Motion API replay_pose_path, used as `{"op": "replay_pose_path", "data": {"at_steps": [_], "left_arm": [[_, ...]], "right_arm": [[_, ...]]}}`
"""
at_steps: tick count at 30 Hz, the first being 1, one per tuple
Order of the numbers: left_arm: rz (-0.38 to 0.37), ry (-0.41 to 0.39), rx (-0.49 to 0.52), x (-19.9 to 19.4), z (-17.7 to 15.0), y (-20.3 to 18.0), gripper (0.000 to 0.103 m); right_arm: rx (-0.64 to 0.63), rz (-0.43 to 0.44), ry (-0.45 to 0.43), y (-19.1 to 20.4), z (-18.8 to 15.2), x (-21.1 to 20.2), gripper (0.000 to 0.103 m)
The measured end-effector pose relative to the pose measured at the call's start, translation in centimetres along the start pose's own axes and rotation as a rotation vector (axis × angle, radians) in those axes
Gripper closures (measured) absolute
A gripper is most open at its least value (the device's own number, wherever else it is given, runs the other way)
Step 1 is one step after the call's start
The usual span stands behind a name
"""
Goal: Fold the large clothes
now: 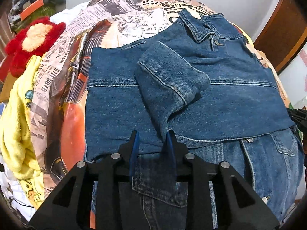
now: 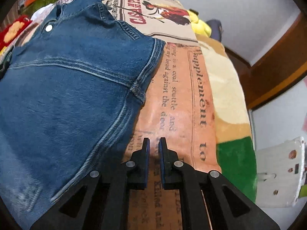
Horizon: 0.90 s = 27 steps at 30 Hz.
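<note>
One denim jacket (image 1: 191, 99), collar pointing away

Bed covered by a newspaper-print bedspread (image 1: 122, 19). Plain white wall (image 1: 230, 0) at the far side. Dark wooden frame (image 1: 284, 34) on the right. Red plush toy (image 1: 32, 42) and yellow fleece blanket (image 1: 17, 126) piled at left

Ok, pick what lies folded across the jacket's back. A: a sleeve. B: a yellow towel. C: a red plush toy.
A: a denim sleeve lies folded over the jacket; the red toy and yellow cloth sit off to the side.
</note>
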<state>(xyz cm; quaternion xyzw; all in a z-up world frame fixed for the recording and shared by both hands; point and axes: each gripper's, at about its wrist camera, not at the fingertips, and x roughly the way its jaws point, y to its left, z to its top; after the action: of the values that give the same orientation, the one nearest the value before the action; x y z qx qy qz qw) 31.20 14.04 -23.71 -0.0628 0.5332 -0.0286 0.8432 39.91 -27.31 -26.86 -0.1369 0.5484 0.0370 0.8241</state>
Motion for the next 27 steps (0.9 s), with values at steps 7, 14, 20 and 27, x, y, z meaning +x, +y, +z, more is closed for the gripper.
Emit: {"op": "replay_pose_path", "data": {"at_steps": [7, 14, 20, 27], "left_arm": [[0.008, -0.024, 0.007, 0.5, 2.1, -1.2, 0.036], [0.052, -0.014, -0.045, 4.0, 3.5, -0.3, 0.032], [0.009, -0.004, -0.166, 4.0, 2.6, 3.9, 0.031], [0.111, -0.017, -0.163, 3.7, 1.3, 5.4, 0.041]], "right_arm": [[0.092, 0.304, -0.089, 1.0, 2.2, -5.0, 0.099], [-0.06, 0.322, -0.124, 5.2, 1.1, -3.8, 0.099], [-0.133, 0.254, -0.151, 4.9, -0.7, -3.9, 0.099], [-0.148, 0.134, -0.142, 4.5, -1.2, -3.3, 0.099]]}}
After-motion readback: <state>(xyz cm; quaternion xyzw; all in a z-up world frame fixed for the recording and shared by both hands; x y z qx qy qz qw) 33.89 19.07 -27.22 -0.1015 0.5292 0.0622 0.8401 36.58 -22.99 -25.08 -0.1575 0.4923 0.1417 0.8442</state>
